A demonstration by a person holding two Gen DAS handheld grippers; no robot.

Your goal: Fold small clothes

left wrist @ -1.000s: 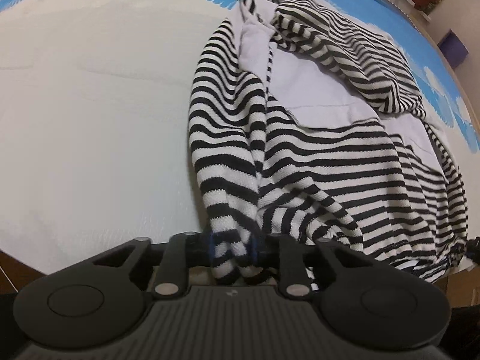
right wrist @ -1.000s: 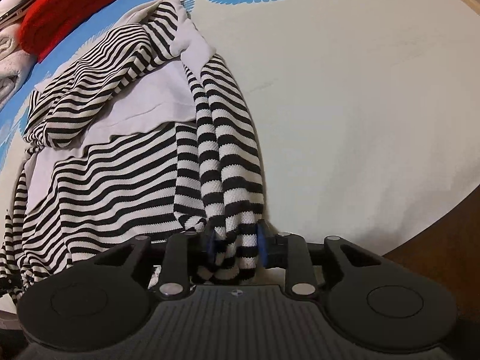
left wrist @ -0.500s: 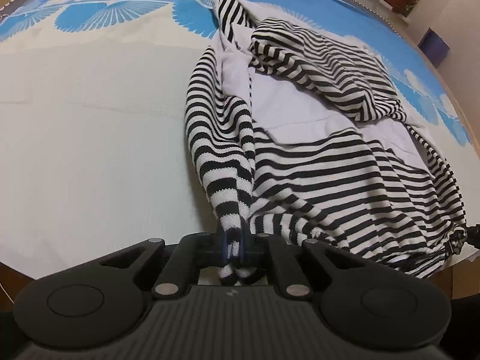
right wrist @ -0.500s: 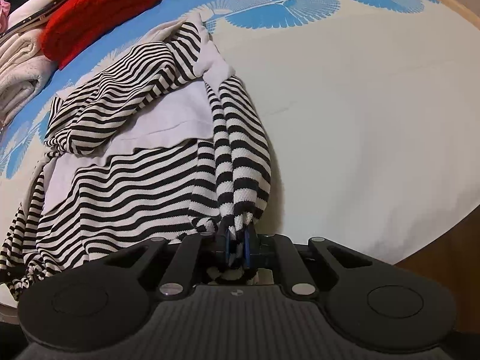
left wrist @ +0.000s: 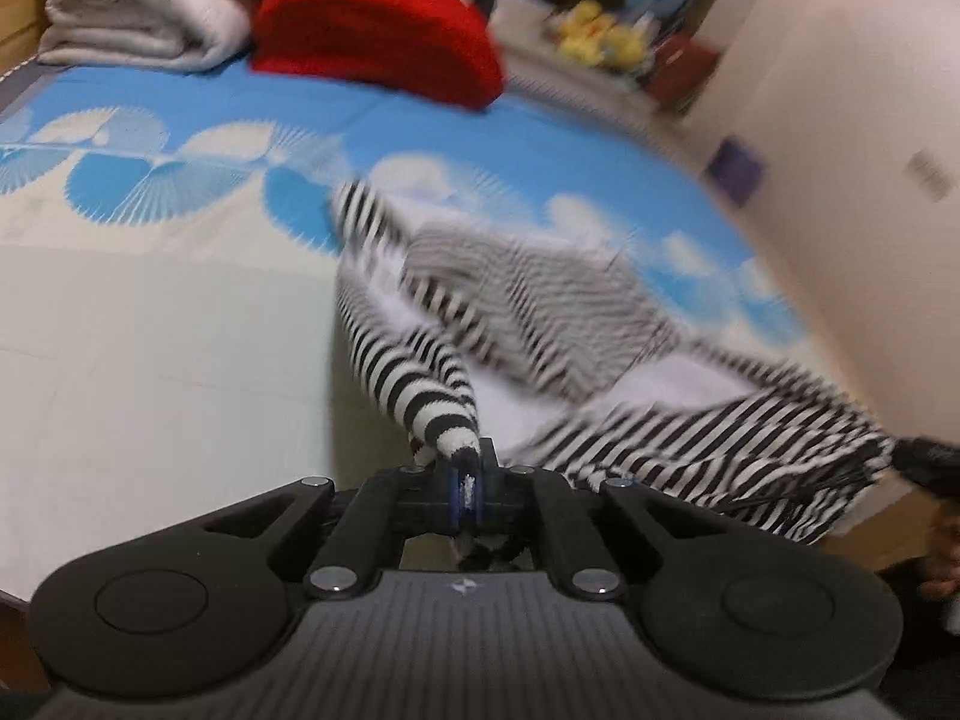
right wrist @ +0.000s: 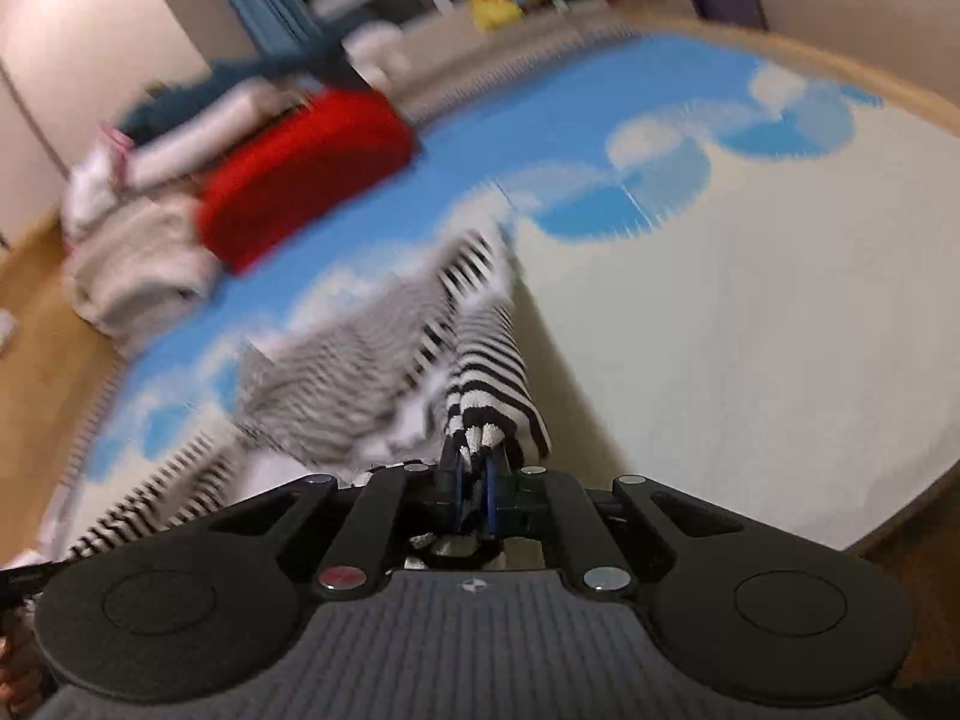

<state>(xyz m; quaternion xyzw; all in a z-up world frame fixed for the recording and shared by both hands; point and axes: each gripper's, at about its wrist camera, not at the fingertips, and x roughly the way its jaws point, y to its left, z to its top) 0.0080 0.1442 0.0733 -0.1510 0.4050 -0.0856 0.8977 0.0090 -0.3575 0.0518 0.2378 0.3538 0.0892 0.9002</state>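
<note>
Left gripper [left wrist: 467, 489] closed tight on black-and-white striped knit garment [left wrist: 540, 324]; right gripper [right wrist: 474, 495] likewise clamped on it [right wrist: 489, 369]. Garment stretched, blurred, over blue-and-cream patterned bed cover [left wrist: 150, 312].

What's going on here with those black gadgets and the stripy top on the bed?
A person is folding clothes with two handheld grippers. The left gripper and the right gripper are each clamped shut on a bunched edge of the black-and-white striped knit garment, which trails away from them across the blue-and-cream patterned bed cover. The pictures are blurred, so things are in motion. Further back on the bed sit a folded red knit and a folded white blanket.
</note>
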